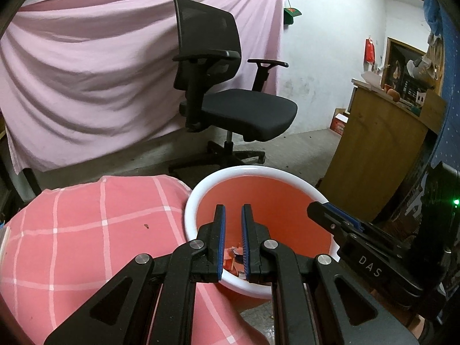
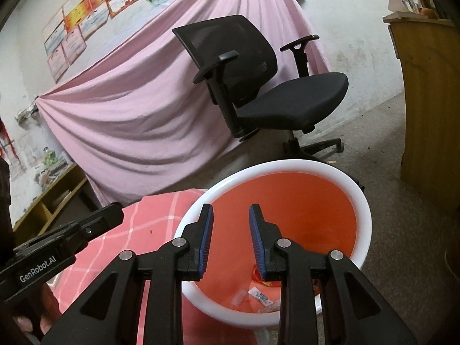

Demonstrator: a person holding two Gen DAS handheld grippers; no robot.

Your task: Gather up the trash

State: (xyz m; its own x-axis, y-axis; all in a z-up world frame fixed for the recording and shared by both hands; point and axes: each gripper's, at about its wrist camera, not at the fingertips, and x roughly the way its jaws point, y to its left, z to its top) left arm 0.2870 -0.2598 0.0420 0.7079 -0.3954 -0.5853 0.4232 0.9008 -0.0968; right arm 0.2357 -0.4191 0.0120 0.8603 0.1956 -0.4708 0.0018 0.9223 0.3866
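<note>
Trash (image 2: pixel 258 293) already lies in the bin (image 1: pixel 195 198) beside the checked cushion (image 1: pixel 86 230); my left gripper (image 1: pixel 233 210) (jaws nearly together) and right gripper (image 2: pixel 231 210) (jaws slightly apart) hold nothing, so I judge the drop done.

One bin (image 2: pixel 362 201), one chair (image 1: pixel 230 97), perhaps several scraps (image 2: pixel 260 297).

Light: dim, even indoor light with a reddish cast.
Shadows: soft, under the office chair (image 1: pixel 230 97).
Glare: green dot at right edge, left wrist view.
Edges: strong fisheye bending, black corners.
Focus: slightly soft throughout.
</note>
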